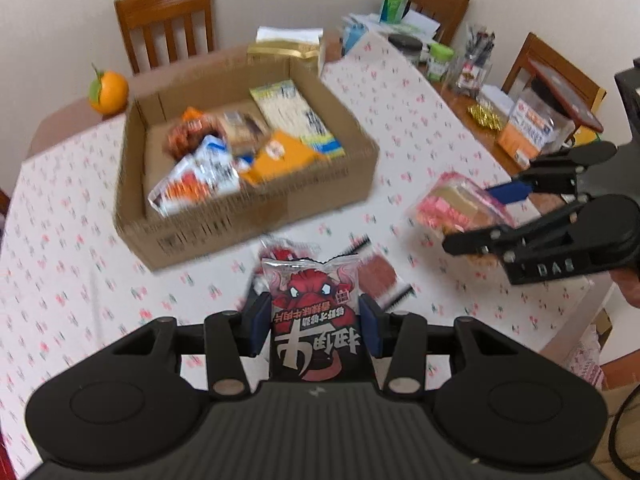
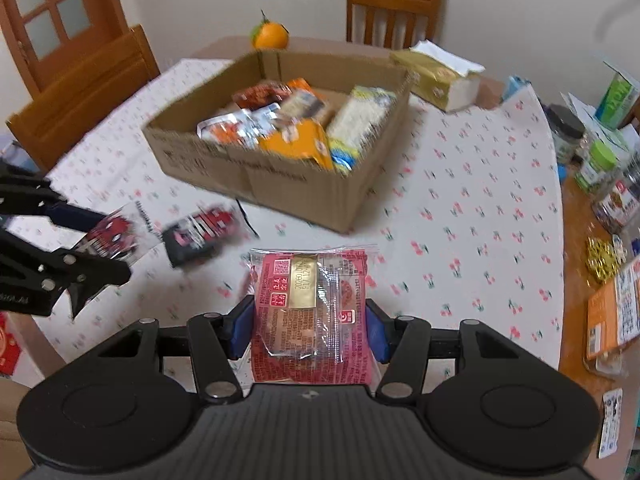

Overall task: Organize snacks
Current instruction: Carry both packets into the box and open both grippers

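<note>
My left gripper (image 1: 314, 322) is shut on a snack packet with a red bull print (image 1: 312, 292), held off the table in front of the cardboard box (image 1: 248, 216). In the right wrist view the left gripper (image 2: 100, 256) shows at the left edge with that bull packet (image 2: 116, 236). My right gripper (image 2: 310, 328) is shut on a pink clear-wrapped pastry packet (image 2: 310, 304), also raised. The left wrist view shows the right gripper (image 1: 480, 216) with the pink packet (image 1: 452, 204). The box (image 2: 280, 184) holds several snack bags. A black-and-red packet (image 2: 204, 232) lies on the tablecloth.
An orange (image 1: 108, 88) sits at the table's far edge, with wooden chairs (image 1: 168, 20) behind. A gold tissue box (image 2: 436, 76) stands beside the cardboard box. Jars, a pen holder (image 1: 478, 60) and boxes crowd the table's right side. Another loose packet (image 1: 376, 272) lies under my left gripper.
</note>
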A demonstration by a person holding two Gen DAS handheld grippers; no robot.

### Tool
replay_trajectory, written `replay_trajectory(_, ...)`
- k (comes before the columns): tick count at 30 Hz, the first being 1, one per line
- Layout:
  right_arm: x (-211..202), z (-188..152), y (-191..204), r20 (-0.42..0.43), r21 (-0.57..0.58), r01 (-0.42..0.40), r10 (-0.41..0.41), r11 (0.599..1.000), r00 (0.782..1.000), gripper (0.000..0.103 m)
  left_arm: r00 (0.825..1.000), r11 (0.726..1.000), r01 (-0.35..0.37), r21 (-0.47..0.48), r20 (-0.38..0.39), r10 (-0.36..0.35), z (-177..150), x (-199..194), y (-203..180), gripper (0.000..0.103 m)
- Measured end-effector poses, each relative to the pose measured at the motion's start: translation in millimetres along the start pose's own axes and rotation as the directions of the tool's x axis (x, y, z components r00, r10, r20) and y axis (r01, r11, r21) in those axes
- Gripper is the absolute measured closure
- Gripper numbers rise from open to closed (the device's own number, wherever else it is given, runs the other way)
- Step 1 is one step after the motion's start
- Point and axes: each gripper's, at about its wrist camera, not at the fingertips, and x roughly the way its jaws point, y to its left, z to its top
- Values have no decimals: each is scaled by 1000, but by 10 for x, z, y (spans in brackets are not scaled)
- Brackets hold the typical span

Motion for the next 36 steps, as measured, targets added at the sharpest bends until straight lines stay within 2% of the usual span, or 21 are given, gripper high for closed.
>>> replay_trajectory(7, -77, 217, 50, 38, -18, -1, 1, 1000, 999, 42, 997, 998, -40, 42, 75, 37, 449, 7, 286, 58)
replay_trajectory(14, -91, 360, 56, 65, -1, 31, -31, 1000, 997, 42, 989, 996, -80, 38, 125, 75, 944, 296, 659, 56)
replay_trajectory(16, -80, 384, 64, 68, 7, 38, -39, 999, 997, 42, 986, 995, -91, 29, 144, 86, 1024, 415, 739, 46)
replay_trajectory(17, -69, 397, 71, 66, 14, 42, -42, 999, 997, 42, 982, 994, -109, 11, 155, 106, 1038, 473, 781, 27)
replay_trajectory(18, -59, 403, 76, 64, 18, 43, -44, 999, 997, 42, 977, 992, -129, -7, 168, 128, 1023, 502, 807, 17)
replay_trajectory(19, -45, 416, 82, 63, 22, 45, -46, 999, 997, 42, 972, 988, -149, -31, 180, 152, 993, 532, 832, 15)
replay_trajectory(24, 4, 480, 140, 52, 21, 47, -49, 999, 997, 42, 978, 988, -113, -104, 166, 129, 750, 511, 894, 14)
replay_trajectory(29, 42, 613, 218, 54, 0, 48, -48, 999, 997, 42, 975, 976, -127, -176, 158, 155, 484, 336, 933, 12)
replay_trajectory(36, 110, 943, 357, 85, -33, 37, -34, 999, 996, 42, 951, 951, -186, -247, 197, 237, 184, 45, 962, 7)
